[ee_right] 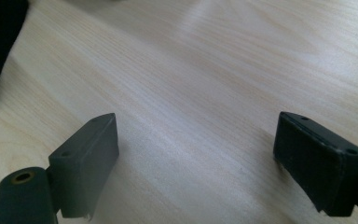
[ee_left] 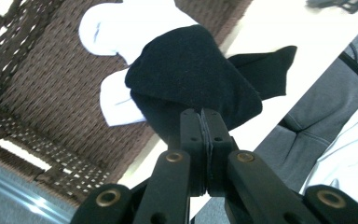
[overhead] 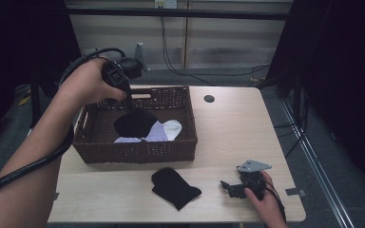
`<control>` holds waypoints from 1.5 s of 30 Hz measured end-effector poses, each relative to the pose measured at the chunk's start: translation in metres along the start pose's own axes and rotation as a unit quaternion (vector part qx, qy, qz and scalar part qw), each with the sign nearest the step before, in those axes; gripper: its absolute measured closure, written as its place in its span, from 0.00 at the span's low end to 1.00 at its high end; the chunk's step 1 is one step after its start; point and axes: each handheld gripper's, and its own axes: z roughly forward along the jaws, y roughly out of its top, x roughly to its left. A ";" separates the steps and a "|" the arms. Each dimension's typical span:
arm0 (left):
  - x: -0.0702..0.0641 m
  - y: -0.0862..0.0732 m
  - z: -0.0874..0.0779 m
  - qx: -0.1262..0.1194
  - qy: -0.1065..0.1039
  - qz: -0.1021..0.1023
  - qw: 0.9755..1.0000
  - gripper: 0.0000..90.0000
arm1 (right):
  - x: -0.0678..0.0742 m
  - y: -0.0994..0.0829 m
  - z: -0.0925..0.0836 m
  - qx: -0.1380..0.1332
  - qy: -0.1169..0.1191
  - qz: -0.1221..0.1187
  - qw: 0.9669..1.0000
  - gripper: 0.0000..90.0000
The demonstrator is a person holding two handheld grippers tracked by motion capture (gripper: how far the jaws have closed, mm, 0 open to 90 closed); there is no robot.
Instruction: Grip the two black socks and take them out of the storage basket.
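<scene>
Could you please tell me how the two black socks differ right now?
The held sock hangs over the basket, pinched in the shut left hand-held gripper; the table sock lies flat, untouched. The held one is bunched; the table one is spread out. Both look plain black.

Woven wicker basket (overhead: 135, 151), matt pale wood table (overhead: 228, 128), soft black cloth sock (overhead: 175, 187)
</scene>
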 end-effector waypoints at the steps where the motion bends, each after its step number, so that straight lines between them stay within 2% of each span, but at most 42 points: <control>1: -0.004 -0.001 0.000 -0.002 -0.003 0.003 1.000 0.99 | 0.000 0.000 0.000 0.000 0.000 0.000 1.000 0.15; 8: -0.024 -0.007 0.009 0.007 -0.011 0.027 1.000 0.99 | 0.000 0.000 0.000 0.000 0.000 0.002 1.000 0.15; 9: -0.028 -0.008 0.013 0.003 -0.013 0.026 1.000 0.99 | 0.000 0.000 0.000 -0.001 0.000 0.002 1.000 0.15; 14: -0.038 -0.011 0.032 0.007 -0.031 0.053 0.998 0.99 | 0.000 0.000 0.000 0.000 0.000 0.002 1.000 0.15; 18: -0.042 -0.013 0.053 0.009 -0.042 0.057 0.997 0.99 | 0.000 0.000 0.000 0.000 0.000 0.002 1.000 0.15; 24: -0.042 -0.016 0.084 0.013 -0.062 0.060 0.996 0.99 | 0.000 0.000 0.000 -0.001 0.000 0.002 1.000 0.15; 30: -0.036 -0.021 0.125 0.025 -0.068 0.054 0.996 0.99 | 0.000 0.000 0.000 -0.002 0.000 0.001 1.000 0.15; 32: -0.035 -0.023 0.135 0.025 -0.068 0.046 0.996 0.99 | 0.000 0.000 0.000 -0.002 0.000 0.001 1.000 0.15; 34: -0.034 -0.025 0.144 0.025 -0.072 0.043 0.996 0.99 | 0.000 0.000 0.000 0.000 0.000 0.003 1.000 0.15; 35: -0.033 -0.026 0.149 0.031 -0.073 0.048 0.996 0.99 | 0.001 0.000 0.000 0.000 0.000 0.004 1.000 0.15; 36: -0.033 -0.027 0.153 0.029 -0.076 0.041 0.996 0.99 | 0.001 0.000 0.000 0.000 0.000 0.004 1.000 0.15; 38: -0.030 -0.030 0.161 0.032 -0.075 0.043 0.996 0.99 | 0.000 0.000 0.000 0.001 0.000 0.002 1.000 0.15; 40: -0.028 -0.033 0.169 0.028 -0.072 0.033 0.996 0.98 | 0.000 0.000 0.000 0.000 0.000 0.001 1.000 0.15; 45: -0.023 -0.039 0.184 0.037 -0.071 0.031 0.996 0.96 | 0.000 0.000 0.000 0.000 0.000 0.001 1.000 0.15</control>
